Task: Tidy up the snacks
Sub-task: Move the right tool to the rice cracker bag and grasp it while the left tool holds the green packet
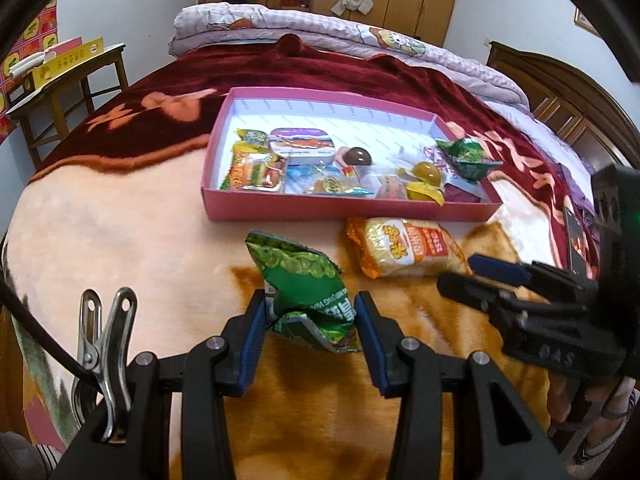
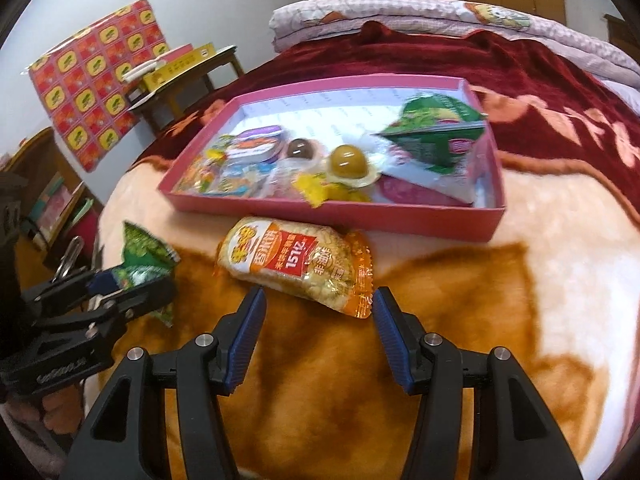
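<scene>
A crumpled green snack bag (image 1: pixel 304 280) sits pinched between the blue pads of my left gripper (image 1: pixel 312 304), which is shut on it just above the blanket. The right wrist view shows the same bag (image 2: pixel 140 256) in the left gripper (image 2: pixel 132 284) at the left edge. An orange and yellow rice-cracker packet (image 2: pixel 296 268) lies on the blanket in front of the pink box (image 2: pixel 360 216). My right gripper (image 2: pixel 318 300) stands open, its tips on either side of the packet's near end without pressing it. The box (image 1: pixel 348 212) holds several snacks.
Another green bag (image 2: pixel 436 132) and two jelly cups (image 2: pixel 348 160) lie inside the box. A folded quilt (image 1: pixel 304 28) is at the back of the bed. A wooden side table (image 1: pixel 68 76) stands to the left, and a phone (image 1: pixel 576 240) lies at the right.
</scene>
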